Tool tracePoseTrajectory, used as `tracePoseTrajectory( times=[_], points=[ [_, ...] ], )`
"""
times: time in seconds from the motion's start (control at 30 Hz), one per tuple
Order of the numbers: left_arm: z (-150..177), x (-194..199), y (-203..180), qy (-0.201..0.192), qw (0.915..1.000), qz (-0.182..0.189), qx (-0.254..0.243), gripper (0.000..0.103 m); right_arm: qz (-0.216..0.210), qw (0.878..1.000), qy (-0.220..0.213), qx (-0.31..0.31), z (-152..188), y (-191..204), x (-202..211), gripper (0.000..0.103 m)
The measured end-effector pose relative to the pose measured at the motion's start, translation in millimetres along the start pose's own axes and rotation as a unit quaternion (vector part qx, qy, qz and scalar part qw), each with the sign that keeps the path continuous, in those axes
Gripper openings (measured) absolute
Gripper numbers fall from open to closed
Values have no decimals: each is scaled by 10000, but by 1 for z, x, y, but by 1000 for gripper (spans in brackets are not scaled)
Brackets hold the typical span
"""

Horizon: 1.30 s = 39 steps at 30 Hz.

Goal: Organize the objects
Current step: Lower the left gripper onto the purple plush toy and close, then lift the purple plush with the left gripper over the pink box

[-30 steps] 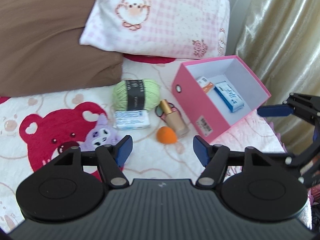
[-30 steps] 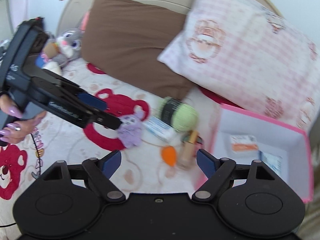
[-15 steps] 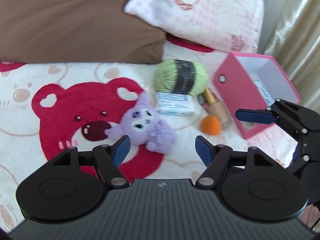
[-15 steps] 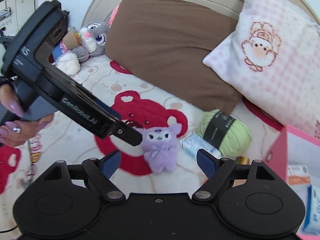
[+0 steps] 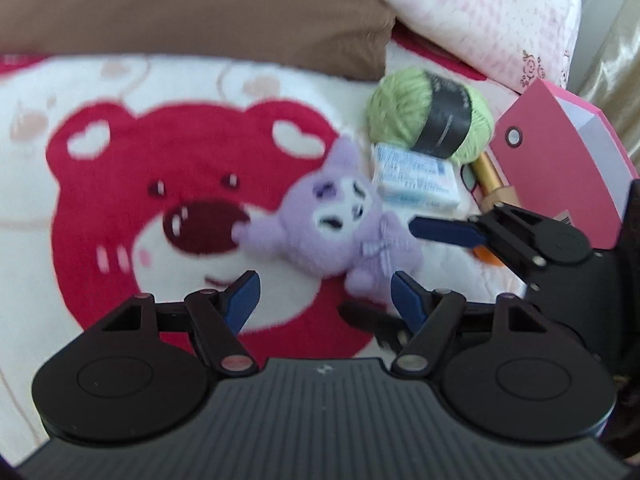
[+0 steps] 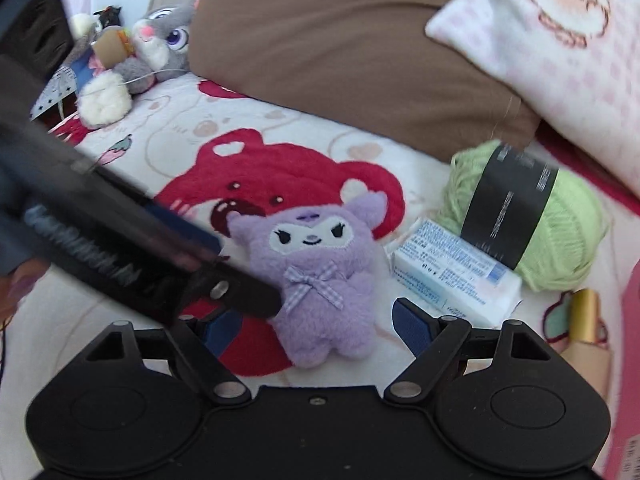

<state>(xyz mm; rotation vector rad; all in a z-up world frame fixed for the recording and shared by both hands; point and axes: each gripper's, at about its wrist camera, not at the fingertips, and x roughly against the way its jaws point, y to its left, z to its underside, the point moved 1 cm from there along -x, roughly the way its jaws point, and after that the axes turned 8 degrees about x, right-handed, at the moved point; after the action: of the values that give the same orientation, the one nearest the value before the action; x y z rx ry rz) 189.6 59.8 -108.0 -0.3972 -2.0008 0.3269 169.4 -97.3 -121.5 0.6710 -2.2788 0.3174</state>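
With both the right gripper (image 6: 318, 324) and the left gripper (image 5: 324, 296) gaping empty over the purple plush toy (image 6: 316, 276) at frame centre on the bear-print blanket (image 6: 168, 132), one should pinch its soft belly squarely, the other staying clear.

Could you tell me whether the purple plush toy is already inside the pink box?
No, the purple plush toy lies on the bear-print blanket, well apart from the pink box.
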Motion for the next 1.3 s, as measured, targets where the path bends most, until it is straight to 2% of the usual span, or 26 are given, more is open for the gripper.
tracePoseTrajectory(
  times=[0.17, 0.2, 0.33, 0.47, 0.63, 0.77, 0.97, 1.07, 1.17, 1.27, 1.3],
  points=[
    [5, -3, 11, -2, 9998, 45, 169, 70, 28, 9999, -38, -90, 11, 1, -11, 84],
    [5, -4, 12, -2, 9998, 65, 197, 69, 69, 10000, -54, -12, 12, 3, -11, 80],
    [-1, -8, 13, -65, 9986, 222, 468, 65, 97, 9998, -109, -142, 10, -1, -7, 50],
    [-4, -9, 8, -71, 9971, 448, 615, 57, 107, 9984, -66, -548, 11, -5, -1, 47],
    [2, -7, 10, -4, 9914, 845, 996, 44, 36, 9979, 161, -623, 12, 5, 7, 47],
    [7, -3, 11, -78, 9912, 837, 1027, 43, -139, 9976, 287, -614, 13, 14, 15, 47],
    [10, -6, 12, -33, 9918, 693, 1077, 44, -154, 9982, 270, -513, 12, 14, 15, 55],
    [12, -11, 16, 9, 9902, 647, 1241, 47, -173, 9979, 257, -566, 13, 13, 8, 60],
    [16, -17, 15, -13, 9894, 648, 1301, 50, -137, 9975, 232, -659, 16, 12, 3, 56],
    [19, -15, 11, -137, 9874, 757, 1380, 42, -105, 9961, 168, -858, 18, 9, 5, 50],
    [19, -15, 9, -169, 9862, 861, 1407, 32, -79, 9957, 140, -907, 18, 8, 6, 49]
  ],
)
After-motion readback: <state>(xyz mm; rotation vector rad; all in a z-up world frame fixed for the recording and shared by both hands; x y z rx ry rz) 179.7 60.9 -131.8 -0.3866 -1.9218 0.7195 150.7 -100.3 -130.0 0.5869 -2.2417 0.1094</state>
